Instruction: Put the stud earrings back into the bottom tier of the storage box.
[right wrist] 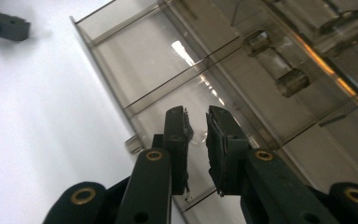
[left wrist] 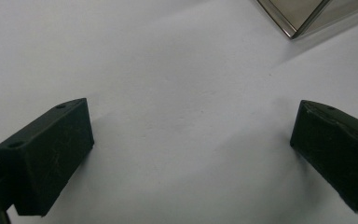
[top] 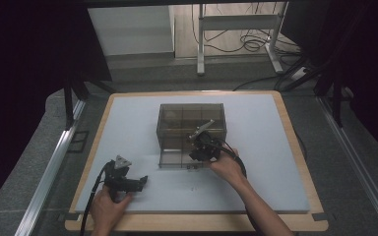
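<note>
box: mid-table, clear, stiff, slick, likely light and brittle | right gripper: at its near drawer front, jaws narrowly parted, holding nothing | left gripper: released, over bare table | grip: drawer knob

White table top with wooden rim, grey floor, metal desk frame, tangled cables

Both grippers are black, with brass-ringed holes on the right gripper linkage.
</note>
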A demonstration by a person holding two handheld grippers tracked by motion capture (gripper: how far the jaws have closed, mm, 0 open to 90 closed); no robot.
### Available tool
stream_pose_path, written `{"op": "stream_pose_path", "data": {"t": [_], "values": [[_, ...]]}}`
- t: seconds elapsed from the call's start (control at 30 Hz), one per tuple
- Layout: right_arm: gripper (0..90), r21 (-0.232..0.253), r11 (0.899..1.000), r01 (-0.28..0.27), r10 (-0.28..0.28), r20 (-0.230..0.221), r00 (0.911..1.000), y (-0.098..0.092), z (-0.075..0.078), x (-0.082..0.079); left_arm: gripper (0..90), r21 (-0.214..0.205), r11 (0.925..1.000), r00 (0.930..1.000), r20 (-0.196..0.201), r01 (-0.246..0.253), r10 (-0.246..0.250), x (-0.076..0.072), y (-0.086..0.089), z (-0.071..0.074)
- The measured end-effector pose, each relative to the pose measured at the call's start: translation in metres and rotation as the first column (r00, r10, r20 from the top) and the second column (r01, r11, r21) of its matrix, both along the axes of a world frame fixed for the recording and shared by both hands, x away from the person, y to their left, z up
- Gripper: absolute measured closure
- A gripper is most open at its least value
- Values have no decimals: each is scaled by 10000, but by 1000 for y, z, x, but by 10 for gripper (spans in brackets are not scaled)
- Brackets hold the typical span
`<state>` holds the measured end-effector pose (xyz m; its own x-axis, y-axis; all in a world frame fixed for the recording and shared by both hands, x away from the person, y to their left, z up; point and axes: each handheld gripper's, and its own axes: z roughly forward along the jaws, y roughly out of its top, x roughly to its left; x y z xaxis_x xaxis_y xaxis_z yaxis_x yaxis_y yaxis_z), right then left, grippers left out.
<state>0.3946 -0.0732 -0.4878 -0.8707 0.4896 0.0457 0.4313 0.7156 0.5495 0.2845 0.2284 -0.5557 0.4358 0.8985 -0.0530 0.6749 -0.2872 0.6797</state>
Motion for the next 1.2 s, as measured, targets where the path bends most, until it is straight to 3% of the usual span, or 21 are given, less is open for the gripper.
{"op": "stream_pose_path", "data": {"t": [0.33, 0.6, 1.2], "values": [[750, -319, 9983, -496, 495, -40, 9988, -4, 14, -17, 0, -33, 10000, 10000, 18, -32, 32, 0, 0, 0], [782, -508, 9941, -957, 941, -333, 9950, -3, 22, -37, 0, -20, 10000, 10000, 38, -19, 19, 0, 0, 0], [833, -1486, 9640, -2206, 2029, -1251, 9712, 8, -4, -66, 0, -42, 10000, 10000, 24, -36, 36, 0, 0, 0]]}}
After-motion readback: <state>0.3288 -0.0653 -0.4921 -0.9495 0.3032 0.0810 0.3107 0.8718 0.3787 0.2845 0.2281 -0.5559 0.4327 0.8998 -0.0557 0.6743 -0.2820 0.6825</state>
